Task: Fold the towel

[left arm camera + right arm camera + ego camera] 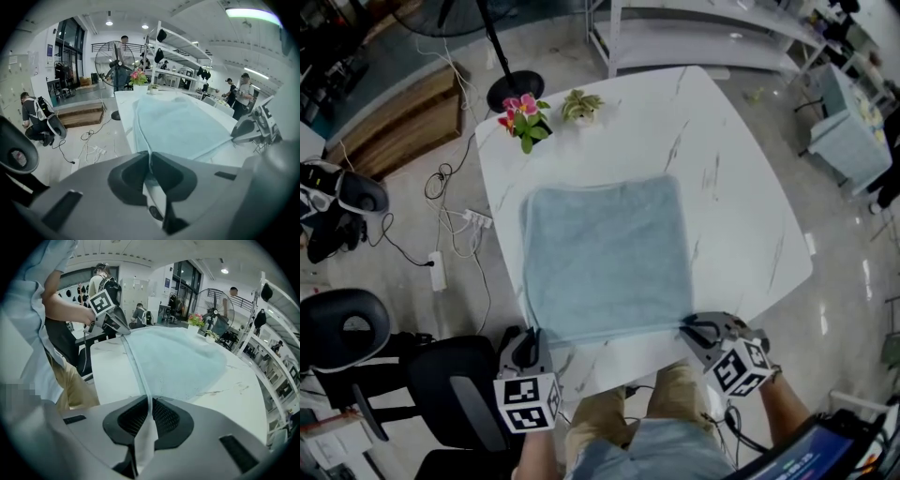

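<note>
A pale blue towel [607, 258] lies spread flat on the white marble table [731, 206]. My left gripper [532, 336] is shut on the towel's near left corner, and the cloth's edge [149, 140] runs straight into its closed jaws. At the near right corner my right gripper [686, 325] is shut on the towel too; a fold of cloth [148, 401] is pinched between its pads. In the right gripper view the left gripper [123, 330] shows at the far end of the near hem [133, 363]. Each gripper's marker cube faces the head camera.
A pink-flowered pot [523, 118] and a small green plant [581, 106] stand at the table's far edge. A floor fan base [515, 91], cables and a power strip [436, 270] lie left of the table. Black chairs [441, 380] stand at the near left. Several people stand by the shelves [236, 91].
</note>
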### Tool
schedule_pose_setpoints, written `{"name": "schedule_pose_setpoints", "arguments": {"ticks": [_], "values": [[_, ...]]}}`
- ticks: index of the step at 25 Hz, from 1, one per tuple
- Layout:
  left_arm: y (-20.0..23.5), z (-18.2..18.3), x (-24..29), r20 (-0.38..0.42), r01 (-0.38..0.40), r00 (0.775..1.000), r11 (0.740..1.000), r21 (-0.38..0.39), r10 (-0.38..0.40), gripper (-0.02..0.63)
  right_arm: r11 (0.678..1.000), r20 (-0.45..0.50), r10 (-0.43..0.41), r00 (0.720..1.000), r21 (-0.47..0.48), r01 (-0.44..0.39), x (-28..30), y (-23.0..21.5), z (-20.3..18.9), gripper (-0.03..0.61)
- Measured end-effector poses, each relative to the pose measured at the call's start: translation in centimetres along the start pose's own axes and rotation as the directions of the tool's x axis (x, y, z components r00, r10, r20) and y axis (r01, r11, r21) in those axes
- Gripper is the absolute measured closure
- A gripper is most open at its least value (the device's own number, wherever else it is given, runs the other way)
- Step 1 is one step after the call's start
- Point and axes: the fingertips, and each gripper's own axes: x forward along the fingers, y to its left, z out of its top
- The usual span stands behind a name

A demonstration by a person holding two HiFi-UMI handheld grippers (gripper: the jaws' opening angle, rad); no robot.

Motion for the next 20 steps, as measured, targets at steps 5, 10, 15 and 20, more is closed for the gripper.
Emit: {"name": "schedule_pose_setpoints", "arguments": {"ticks": [5,10,15,20], "values": [[-0.8,-0.7,-0.6,0.009,0.006,1.0,1.0,0.016,-0.006,0.567,0.994,0.018,0.101,0.995,0.041,-0.102,-0.5,0.8,0.4,0.476],[-1.3,-0.3,-1.5,0.04,0.061,0.997,0.998,-0.031,-0.06,0.488,0.937,0.275,0.182,0.944,0.243,-0.252,-3.6,-1.0,5.2,0.38],[-3.0,0.3,-2.3,0.066,0.105,0.993,0.994,-0.043,-0.102,0.436,0.914,0.323,0.031,0.946,0.374,-0.157,-5.2,-6.8,7.8,0.38],[-3.0,3.3,-4.5,0.141,0.096,0.986,0.995,-0.024,-0.092,0.417,0.903,0.311,-0.097,0.945,0.427,-0.048,-5.5,-10.4,9.1,0.371]]}}
